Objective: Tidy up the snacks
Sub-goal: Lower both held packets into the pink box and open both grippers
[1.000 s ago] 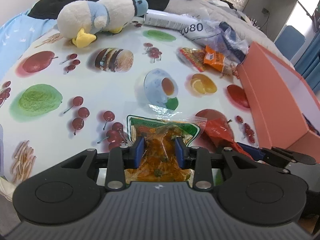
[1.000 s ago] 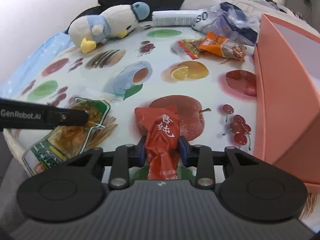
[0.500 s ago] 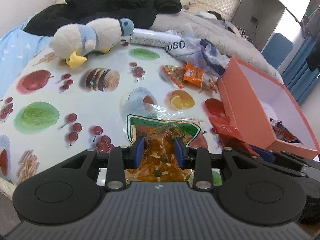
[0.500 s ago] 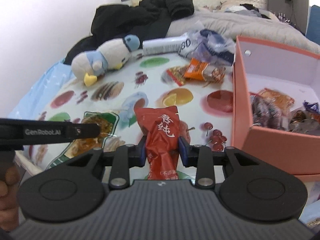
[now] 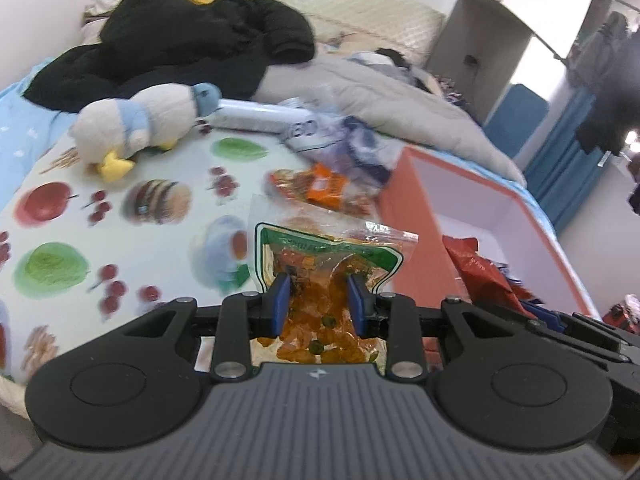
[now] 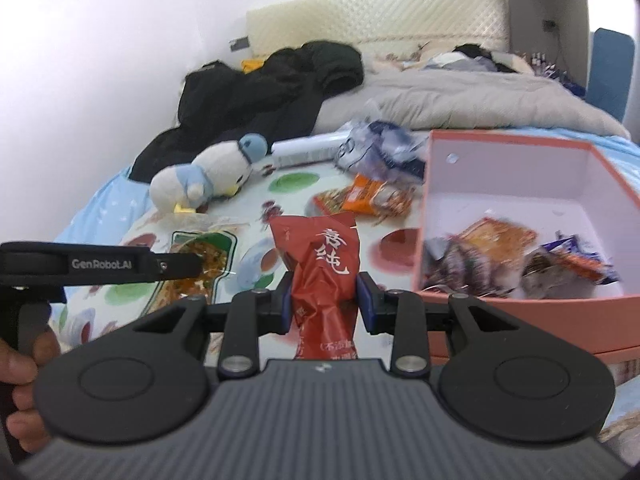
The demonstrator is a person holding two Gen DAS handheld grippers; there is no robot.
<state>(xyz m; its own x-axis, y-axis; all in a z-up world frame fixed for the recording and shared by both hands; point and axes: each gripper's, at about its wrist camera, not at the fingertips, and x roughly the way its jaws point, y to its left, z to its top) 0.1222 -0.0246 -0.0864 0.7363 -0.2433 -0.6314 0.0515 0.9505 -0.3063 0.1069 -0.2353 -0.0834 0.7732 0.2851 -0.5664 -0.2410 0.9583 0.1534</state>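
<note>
My left gripper [image 5: 319, 288] is shut on a clear green-edged packet of orange snack [image 5: 324, 256], held up above the fruit-print cloth [image 5: 80, 216]. My right gripper [image 6: 323, 292] is shut on a red snack packet [image 6: 320, 256] with white characters, held in the air left of the orange box [image 6: 532, 308]. The box [image 5: 404, 240] is open, with several snack packets [image 6: 496, 256] inside. The left gripper [image 6: 176, 266] and its packet also show at the left of the right wrist view. Two orange packets [image 6: 368, 200] lie on the cloth near the box.
A plush penguin [image 5: 140, 128] lies at the back left of the cloth. A white tube [image 5: 256, 114] and a crumpled plastic bag [image 6: 380, 148] lie at the back. A black coat [image 5: 192, 48] and a grey duvet [image 6: 480, 96] lie on the bed behind.
Both grippers have risen from the cloth with their packets. The view now looks down into the orange box, which has come closer on the right.
</note>
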